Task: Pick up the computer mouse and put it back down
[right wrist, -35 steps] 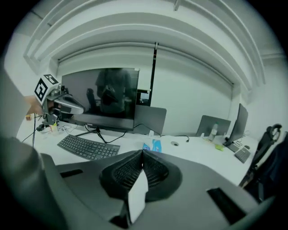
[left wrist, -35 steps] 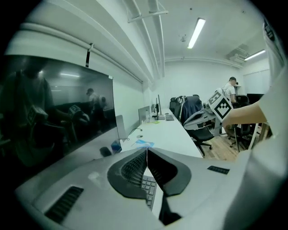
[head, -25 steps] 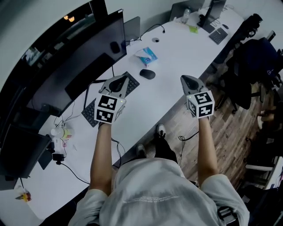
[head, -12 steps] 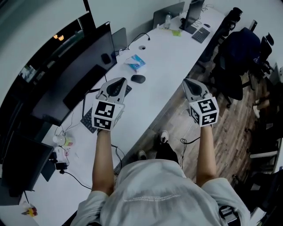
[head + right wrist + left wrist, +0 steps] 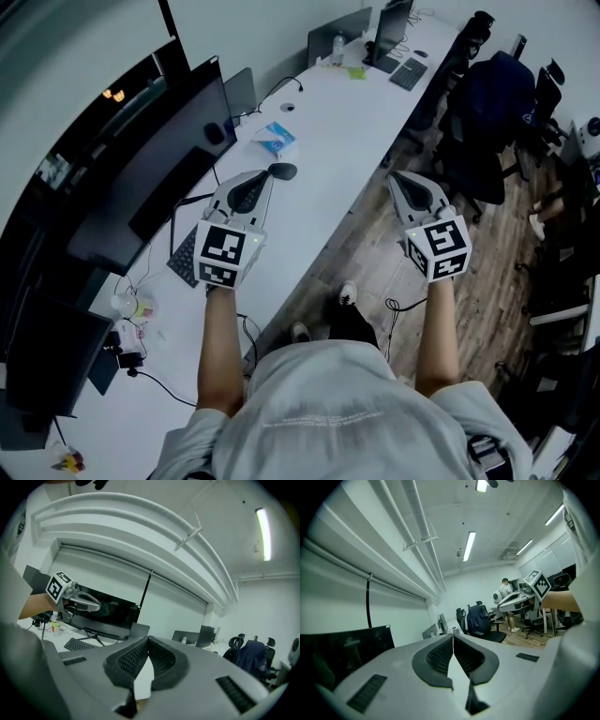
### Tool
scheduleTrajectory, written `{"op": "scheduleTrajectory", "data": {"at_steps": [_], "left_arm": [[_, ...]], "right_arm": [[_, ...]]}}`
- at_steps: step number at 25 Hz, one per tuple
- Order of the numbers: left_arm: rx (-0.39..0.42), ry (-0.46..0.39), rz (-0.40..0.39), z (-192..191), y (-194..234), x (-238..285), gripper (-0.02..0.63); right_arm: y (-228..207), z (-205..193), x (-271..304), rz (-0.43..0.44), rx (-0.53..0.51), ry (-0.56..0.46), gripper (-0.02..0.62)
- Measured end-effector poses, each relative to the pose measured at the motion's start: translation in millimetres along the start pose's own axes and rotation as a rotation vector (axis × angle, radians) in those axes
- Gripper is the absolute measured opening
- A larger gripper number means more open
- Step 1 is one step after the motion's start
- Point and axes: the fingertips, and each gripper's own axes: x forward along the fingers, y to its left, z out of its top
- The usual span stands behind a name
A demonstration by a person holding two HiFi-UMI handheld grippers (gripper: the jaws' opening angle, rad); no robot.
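Currently the task stands at the approach step: the computer mouse (image 5: 281, 172) rests untouched on the white desk (image 5: 339, 120), at 6 o'clock from a blue packet (image 5: 275, 138) and at 1 o'clock from the keyboard (image 5: 180, 256). The left gripper (image 5: 251, 184) is held above the desk. In the head view its tip sits just short of the mouse, which lies at 1 o'clock from it. The left gripper view shows the ribbed pads (image 5: 440, 656) pressed together at the tips with nothing between them. The right gripper (image 5: 405, 183) hangs over the wooden floor (image 5: 375, 253), off the desk edge, at 3 o'clock from the mouse. Its jaws also meet at the tips and hold nothing. Both gripper views look out across the room rather than down, so neither gripper is aimed at the mouse. The next move probably calls for the left gripper, being nearer: part the jaws wider than the mouse body, pitch the tips downward, and descend to straddle its two sides before closing.
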Motion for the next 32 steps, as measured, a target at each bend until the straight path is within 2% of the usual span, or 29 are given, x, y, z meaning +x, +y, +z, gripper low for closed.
{"op": "scheduleTrajectory", "data": {"at_steps": [6, 13, 32], "left_arm": [[0.007, -0.012, -0.030, 6.0, -11.5, 5.3, 0.014], [0.005, -0.017, -0.038, 5.7, -14.2, 14.7, 0.014], [-0.005, -0.007, -0.031, -0.7, -1.8, 34.2, 0.014]], "right_arm": [[0.3, 12.4, -7.8, -0.006, -0.011, -0.027, 0.002], [1.0, 8.5, -8.2, -0.013, -0.014, -0.014, 0.002], [-4.0, 0.5, 13.5, 0.013, -0.012, -0.001, 0.002]]}}
